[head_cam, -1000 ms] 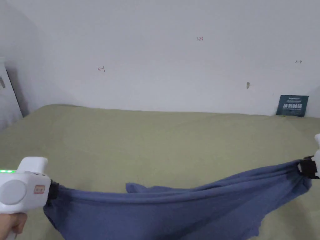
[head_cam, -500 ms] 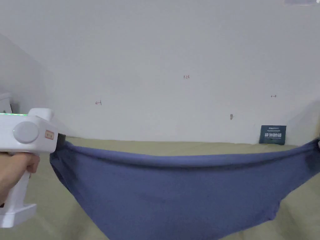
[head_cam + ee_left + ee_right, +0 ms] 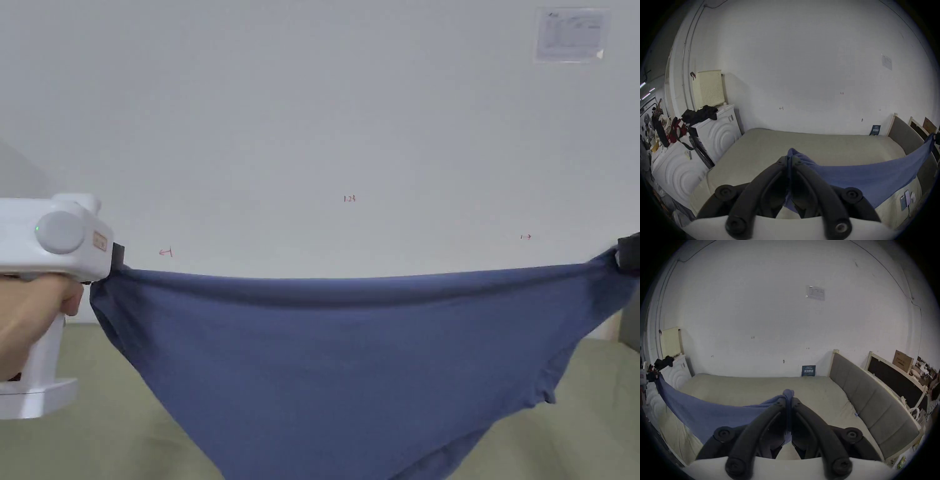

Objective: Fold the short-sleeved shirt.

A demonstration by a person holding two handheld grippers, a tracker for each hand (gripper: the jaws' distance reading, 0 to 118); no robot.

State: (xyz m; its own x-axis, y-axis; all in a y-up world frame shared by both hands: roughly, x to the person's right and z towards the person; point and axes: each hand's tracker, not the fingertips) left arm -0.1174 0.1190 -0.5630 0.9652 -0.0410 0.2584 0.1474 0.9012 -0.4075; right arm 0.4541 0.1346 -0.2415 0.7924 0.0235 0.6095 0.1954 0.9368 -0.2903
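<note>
The shirt [image 3: 350, 362] is plain slate blue with no print. The bed cover [image 3: 818, 146] is pale olive green, the wall [image 3: 325, 125] white, the headboard [image 3: 870, 404] grey, and the left gripper [image 3: 115, 259] seems white-bodied with black jaws.

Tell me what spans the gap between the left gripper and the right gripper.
The blue shirt spans it, stretched from the left gripper to the right gripper, with both shut on its top edge; the head view shows this.

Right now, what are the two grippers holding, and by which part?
Both hold the blue shirt: the left gripper and the right gripper each pinch one end of its stretched top edge, so it hangs between them above the bed.
</note>
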